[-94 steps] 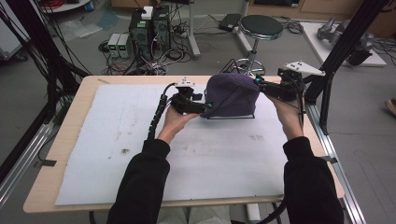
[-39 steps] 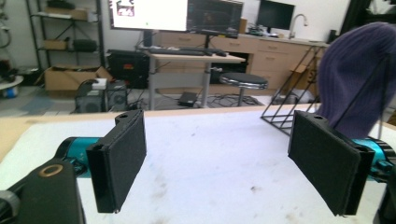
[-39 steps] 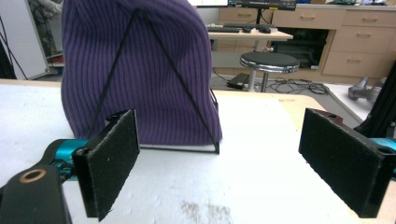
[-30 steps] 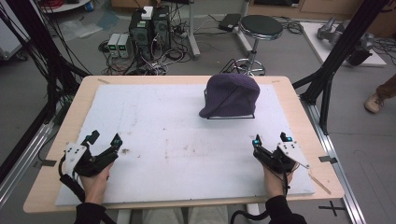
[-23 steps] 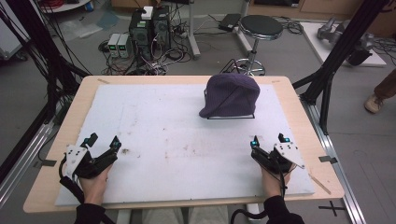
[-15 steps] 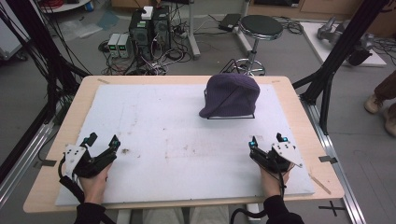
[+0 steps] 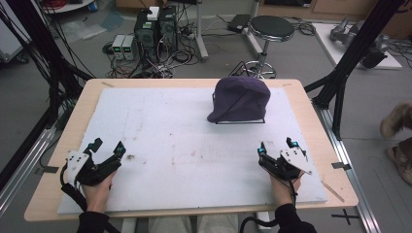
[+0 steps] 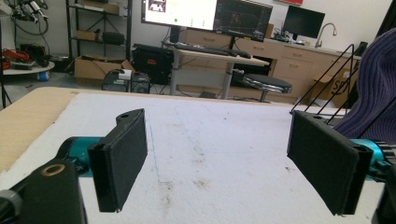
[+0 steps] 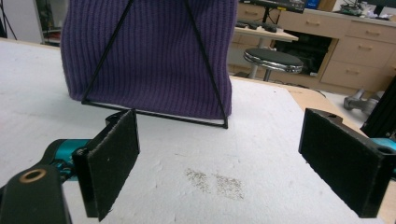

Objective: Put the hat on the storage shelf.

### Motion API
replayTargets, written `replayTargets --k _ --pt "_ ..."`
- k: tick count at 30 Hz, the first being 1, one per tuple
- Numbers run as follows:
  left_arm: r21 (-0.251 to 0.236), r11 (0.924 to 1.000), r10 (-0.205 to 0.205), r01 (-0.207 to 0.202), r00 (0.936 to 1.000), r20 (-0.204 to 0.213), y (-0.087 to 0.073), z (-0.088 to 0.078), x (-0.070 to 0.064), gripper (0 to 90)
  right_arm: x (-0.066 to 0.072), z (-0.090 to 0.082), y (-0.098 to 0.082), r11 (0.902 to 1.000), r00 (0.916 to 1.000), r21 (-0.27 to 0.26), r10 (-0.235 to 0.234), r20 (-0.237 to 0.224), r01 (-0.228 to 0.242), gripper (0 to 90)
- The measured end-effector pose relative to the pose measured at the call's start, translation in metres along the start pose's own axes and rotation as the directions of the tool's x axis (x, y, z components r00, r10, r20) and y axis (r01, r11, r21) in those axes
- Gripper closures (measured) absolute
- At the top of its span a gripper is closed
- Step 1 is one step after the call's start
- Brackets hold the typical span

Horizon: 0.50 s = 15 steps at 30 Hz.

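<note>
Purple ribbed knit, a single beanie sits draped over a thin black wire frame toward the 1 o'clock part of the white foam mat, its far side close to the mat's far edge. From the right gripper view the beanie fills the upper left, the wire frame forming a triangle whose base bar lies on the foam. One mat covers most of the one wooden table, leaving a bare wood border on every side. Between the beanie and the near edge the foam is open, marked by a few faint brown stains. Two grippers rest near the near corners, well apart from each other and from the beanie: the left gripper at about 7 o'clock, the right gripper at about 5 o'clock, each held by a hand. Both have their jaws spread wide with nothing between them, as each gripper view confirms. Beyond the table stand one round black stool and computer boxes amid cables. No writing is legible.
</note>
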<state>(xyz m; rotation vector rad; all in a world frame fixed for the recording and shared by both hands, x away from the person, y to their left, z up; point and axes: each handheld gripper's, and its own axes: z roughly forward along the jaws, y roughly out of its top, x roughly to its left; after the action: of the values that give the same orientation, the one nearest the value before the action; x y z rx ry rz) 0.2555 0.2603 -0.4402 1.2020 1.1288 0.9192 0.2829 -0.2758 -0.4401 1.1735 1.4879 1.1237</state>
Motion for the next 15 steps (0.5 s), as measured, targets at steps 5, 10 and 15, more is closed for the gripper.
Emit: replayTargets --k 5,10,15 --pt "-0.002 1.0000 0.001 -0.001 1.0000 0.005 0.0000 -0.0001 -0.0002 20.6 -0.0036 -0.0010 -0.0001 0.9999 0.9998 -0.002 0.016 0.007 -0.016 11.6" --pt "-0.003 1.0000 -0.001 0.002 1.0000 0.008 0.0001 -0.0003 -0.0004 20.8 -0.0043 -0.0017 0.0000 0.9999 0.9999 -0.002 0.011 0.009 -0.011 11.6" --pt "-0.007 1.0000 -0.002 0.002 1.0000 0.010 0.0005 -0.0012 -0.0002 20.8 0.0004 -0.0033 0.0009 0.9990 0.9990 -0.010 -0.043 0.009 0.043 11.6"
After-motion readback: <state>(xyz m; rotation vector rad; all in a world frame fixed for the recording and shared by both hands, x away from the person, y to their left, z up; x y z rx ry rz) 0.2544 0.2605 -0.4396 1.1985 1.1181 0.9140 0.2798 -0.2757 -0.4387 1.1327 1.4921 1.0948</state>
